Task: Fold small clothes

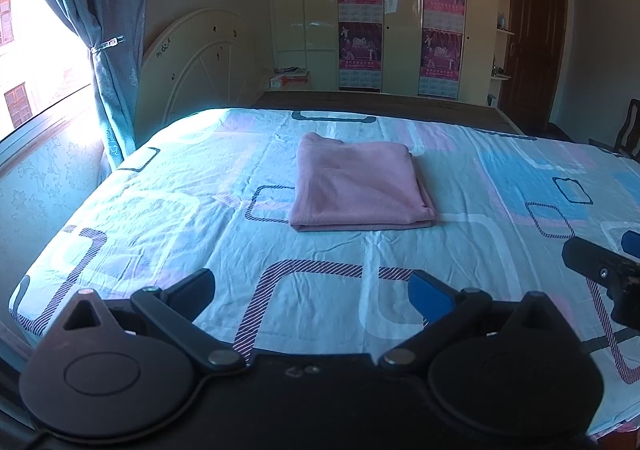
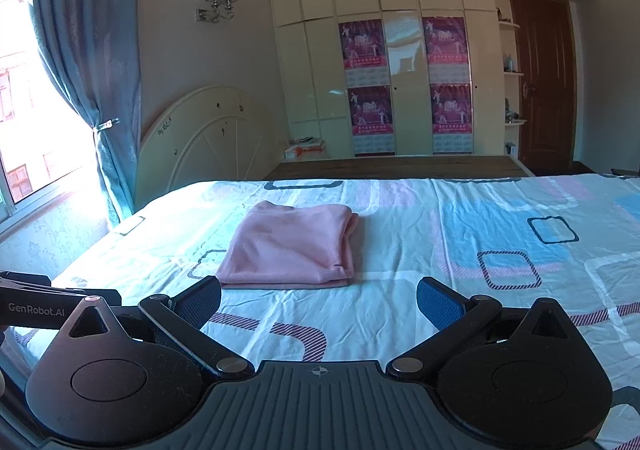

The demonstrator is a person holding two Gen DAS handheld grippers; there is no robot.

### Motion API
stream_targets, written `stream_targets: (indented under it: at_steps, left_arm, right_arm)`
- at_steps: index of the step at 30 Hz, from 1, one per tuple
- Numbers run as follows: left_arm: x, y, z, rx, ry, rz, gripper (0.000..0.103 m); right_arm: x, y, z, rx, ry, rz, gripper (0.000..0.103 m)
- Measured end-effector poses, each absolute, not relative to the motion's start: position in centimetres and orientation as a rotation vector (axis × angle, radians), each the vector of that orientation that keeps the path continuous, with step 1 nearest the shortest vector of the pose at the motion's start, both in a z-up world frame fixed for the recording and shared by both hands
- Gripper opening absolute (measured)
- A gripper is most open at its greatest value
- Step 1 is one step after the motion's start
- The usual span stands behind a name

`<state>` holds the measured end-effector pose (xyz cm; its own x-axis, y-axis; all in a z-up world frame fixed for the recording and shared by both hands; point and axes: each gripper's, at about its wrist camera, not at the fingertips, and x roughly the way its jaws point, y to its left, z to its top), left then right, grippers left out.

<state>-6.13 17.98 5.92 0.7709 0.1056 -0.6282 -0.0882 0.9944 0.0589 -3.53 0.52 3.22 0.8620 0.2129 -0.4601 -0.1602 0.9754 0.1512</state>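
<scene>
A folded pink garment (image 1: 360, 186) is laid on the bedsheet (image 1: 160, 210), well ahead of both wide-spread, empty grippers: left gripper (image 1: 314, 296), right gripper (image 2: 320, 306).

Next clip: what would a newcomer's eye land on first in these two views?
The pink folded garment lying alone mid-bed on the patterned sheet. Next, the left gripper and right gripper, both open and empty, short of it. Behind, four magenta posters on the cream wardrobe.
</scene>
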Motion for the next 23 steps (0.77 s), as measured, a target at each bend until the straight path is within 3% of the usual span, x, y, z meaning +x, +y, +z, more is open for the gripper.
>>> stream_targets:
  at_steps: [15,20,23]
  left_arm:
    - [-2.9,18.3,4.4,0.037,0.703,0.046,0.102]
    - [-1.1,18.4,3.5,0.008,0.689,-0.003,0.096]
    - [1.0,18.7,2.9,0.004,0.707,0.015,0.099]
  right_arm:
    - [-0.4,0.8,1.7,0.126,0.542,0.200,0.103]
    - [1.2,0.4,0.6,0.133,0.578,0.183,0.103]
    - [2.5,0.0,-0.4,0.141,0.606,0.163,0.103]
